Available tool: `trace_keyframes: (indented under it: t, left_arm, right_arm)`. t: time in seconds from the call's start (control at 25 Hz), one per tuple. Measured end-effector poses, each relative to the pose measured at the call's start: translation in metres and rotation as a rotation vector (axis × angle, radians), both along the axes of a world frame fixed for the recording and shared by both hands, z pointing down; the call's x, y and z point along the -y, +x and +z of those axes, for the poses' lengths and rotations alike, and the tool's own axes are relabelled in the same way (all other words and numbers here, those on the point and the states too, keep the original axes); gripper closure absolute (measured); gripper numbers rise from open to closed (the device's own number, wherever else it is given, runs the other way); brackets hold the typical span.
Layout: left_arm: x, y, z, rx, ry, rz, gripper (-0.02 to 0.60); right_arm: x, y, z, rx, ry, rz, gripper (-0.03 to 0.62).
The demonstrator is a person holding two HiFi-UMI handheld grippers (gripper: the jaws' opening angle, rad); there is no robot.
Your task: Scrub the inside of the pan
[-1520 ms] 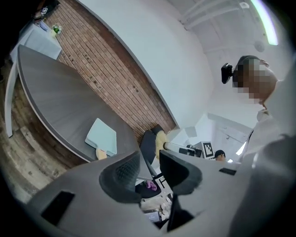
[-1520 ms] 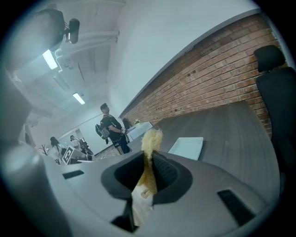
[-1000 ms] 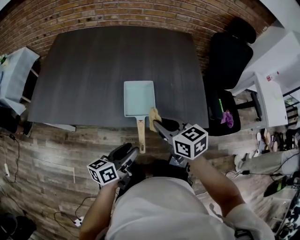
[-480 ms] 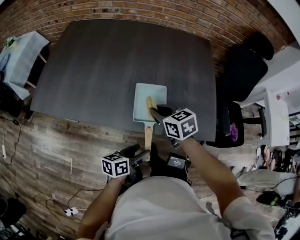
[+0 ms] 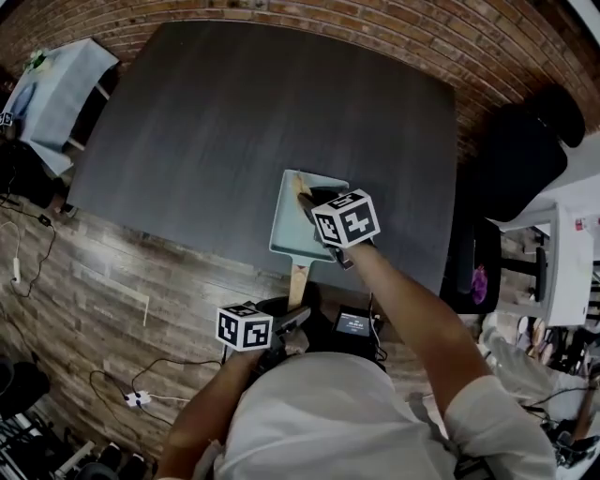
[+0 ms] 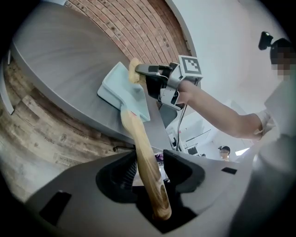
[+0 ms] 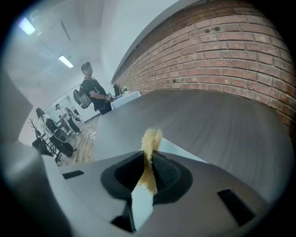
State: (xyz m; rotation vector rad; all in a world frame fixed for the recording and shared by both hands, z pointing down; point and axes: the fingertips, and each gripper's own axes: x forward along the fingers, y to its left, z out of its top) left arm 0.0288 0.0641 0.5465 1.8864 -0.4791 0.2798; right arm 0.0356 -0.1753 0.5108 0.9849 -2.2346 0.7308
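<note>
Where the pan sits: at the 6 o'clock edge of the dark grey table. It is a pale blue-green rectangular pan lying flat, open side up.
Pan handle: the wooden handle sticks out past the table edge toward 6 o'clock, straight at you.
Your left gripper: down at 6 o'clock, off the table, its jaws closing around the free end of the wooden handle. In the left gripper view the handle runs up between the jaws, close against one pad. A thin strip of background shows at the other pad, so the handle is not yet clamped.
Your right gripper: reaching in from 5 o'clock over the pan, jaws pinched tight on a yellow scrubber.
Yellow scrubber: a frayed, fibrous tuft poking out beyond the jaw tips, at the pan's 11 o'clock corner, by the far rim. No view shows whether it touches the pan's floor.
Surroundings: a brick wall beyond the table at 12 o'clock, and a black chair at 3 o'clock.
</note>
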Motion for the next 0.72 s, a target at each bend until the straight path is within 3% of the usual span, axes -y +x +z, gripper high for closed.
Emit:
trace_keyframes:
  t: [0.08,0.16,0.24,0.44,0.72]
  left_arm:
    - [0.001,-0.001,0.003,0.003,-0.032,-0.011,0.435]
    - [0.002,-0.001,0.004,-0.015,-0.073,-0.023,0.446]
    - [0.002,0.001,0.004,-0.019,-0.099,-0.019,0.453]
    - [0.000,0.005,0.008,0.052,-0.123,0.025,0.456]
    - [-0.001,0.007,0.008,0.109,-0.115,0.109,0.451]
  right_arm:
    - [0.009,-0.003,0.007,-0.012,-0.002,-0.008,0.540]
    - [0.015,-0.006,0.013,-0.032,-0.004,-0.020,0.540]
    - [0.020,-0.006,0.020,-0.066,-0.009,-0.031,0.540]
    - [0.027,-0.008,0.037,-0.155,-0.024,-0.057,0.540]
    - [0.029,-0.028,0.043,-0.250,0.008,-0.192,0.542]
